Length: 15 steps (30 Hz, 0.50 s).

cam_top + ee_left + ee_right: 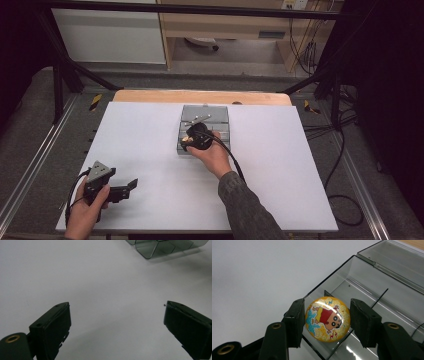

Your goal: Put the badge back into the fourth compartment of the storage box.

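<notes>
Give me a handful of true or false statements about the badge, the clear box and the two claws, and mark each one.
1. The right claw is closed on a round cartoon badge. True.
2. The badge is blue with plain text. False: it is glittery orange with a cartoon figure.
3. The left claw stands open over bare white table. True.
4. The left claw holds a second badge. False: nothing is between its jaws.
5. The badge is held over the clear grey box, whose lid is open. True.
</notes>
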Tool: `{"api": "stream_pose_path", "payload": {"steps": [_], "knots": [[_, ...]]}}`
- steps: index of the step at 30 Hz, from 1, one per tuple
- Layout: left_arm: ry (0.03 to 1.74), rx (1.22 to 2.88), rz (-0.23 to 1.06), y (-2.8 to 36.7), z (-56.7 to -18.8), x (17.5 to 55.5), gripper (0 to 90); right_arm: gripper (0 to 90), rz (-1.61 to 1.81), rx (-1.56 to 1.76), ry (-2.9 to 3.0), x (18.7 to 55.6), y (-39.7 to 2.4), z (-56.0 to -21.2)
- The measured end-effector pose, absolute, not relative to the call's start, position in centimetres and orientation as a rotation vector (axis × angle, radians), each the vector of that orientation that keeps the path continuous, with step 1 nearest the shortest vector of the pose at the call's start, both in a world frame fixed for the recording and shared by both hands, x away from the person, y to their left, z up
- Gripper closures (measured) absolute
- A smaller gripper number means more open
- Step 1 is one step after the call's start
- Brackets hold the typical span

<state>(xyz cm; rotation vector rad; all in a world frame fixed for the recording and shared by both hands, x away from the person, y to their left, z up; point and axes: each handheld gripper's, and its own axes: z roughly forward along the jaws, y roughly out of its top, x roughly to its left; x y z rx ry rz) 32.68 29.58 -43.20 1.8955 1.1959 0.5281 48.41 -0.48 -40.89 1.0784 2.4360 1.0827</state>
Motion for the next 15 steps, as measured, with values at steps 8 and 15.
{"api": "stream_pose_path", "payload": {"steps": [8,15], "knots": [[1.195,1.901,0.525,29.50,-43.25,32.69,7.4,47.1,1.120,1.107,2.430,48.47,-0.49,-41.12],[1.195,1.902,0.524,29.48,-43.26,32.69,7.4,47.1,1.122,1.118,2.421,48.54,-0.71,-41.40]]}}
